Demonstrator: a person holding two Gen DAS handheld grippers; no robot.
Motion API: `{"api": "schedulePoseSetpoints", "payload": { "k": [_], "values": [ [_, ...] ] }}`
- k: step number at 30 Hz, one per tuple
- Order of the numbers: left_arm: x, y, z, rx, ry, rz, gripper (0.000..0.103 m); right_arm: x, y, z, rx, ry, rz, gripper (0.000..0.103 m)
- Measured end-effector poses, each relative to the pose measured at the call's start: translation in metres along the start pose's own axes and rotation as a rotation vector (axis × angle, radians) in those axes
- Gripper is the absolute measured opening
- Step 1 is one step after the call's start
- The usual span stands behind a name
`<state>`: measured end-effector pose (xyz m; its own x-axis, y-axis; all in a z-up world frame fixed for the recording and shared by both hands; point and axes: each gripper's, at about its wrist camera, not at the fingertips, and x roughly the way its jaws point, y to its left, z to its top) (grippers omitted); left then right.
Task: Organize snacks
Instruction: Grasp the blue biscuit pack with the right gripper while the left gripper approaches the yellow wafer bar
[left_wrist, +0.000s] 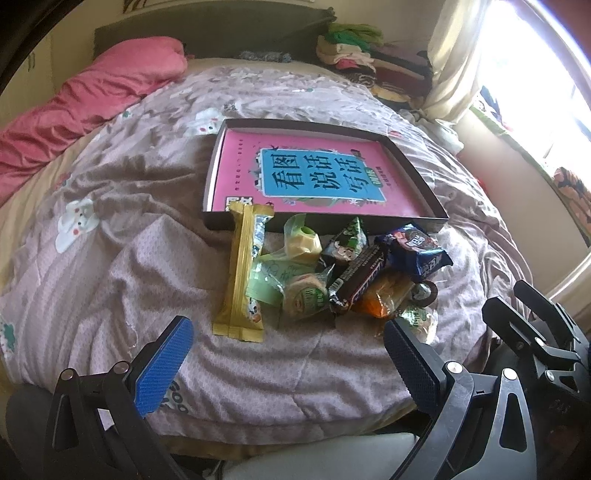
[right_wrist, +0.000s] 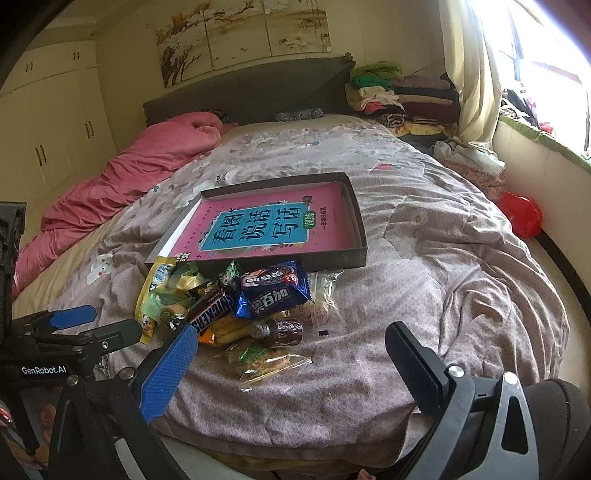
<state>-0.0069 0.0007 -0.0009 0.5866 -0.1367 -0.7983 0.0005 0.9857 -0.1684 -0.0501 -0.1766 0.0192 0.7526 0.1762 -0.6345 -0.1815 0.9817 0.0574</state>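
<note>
Covering the bed, a rumpled quilt (right_wrist: 424, 266); perhaps wardrobes (right_wrist: 48, 140) left.

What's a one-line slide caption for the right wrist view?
Right gripper open above a snack pile on the bed, in front of a shallow tray holding a pink book.

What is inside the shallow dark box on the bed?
The shallow dark box holds one pink book with a blue title panel, lying flat. No snacks are inside. Whatever may lie under the book is covered and cannot be seen.
</note>
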Motion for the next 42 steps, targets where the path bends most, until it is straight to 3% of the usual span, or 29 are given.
{"api": "schedulePoseSetpoints", "payload": {
  "k": [18, 29, 42],
  "values": [
    [0.009, 0.032, 0.007, -0.083, 0.008, 0.003, 0.102, 0.010, 0.002, 0.005, -0.024, 0.015, 0.056, 0.102],
    [0.032, 0.053, 0.007, -0.100, 0.076, 0.032, 0.101, 0.019, 0.001, 0.007, -0.026, 0.029, 0.064, 0.102],
    [0.058, 0.054, 0.008, -0.054, 0.127, 0.022, 0.065, 0.038, -0.001, 0.014, -0.051, 0.042, 0.033, 0.102]
  ]
}}
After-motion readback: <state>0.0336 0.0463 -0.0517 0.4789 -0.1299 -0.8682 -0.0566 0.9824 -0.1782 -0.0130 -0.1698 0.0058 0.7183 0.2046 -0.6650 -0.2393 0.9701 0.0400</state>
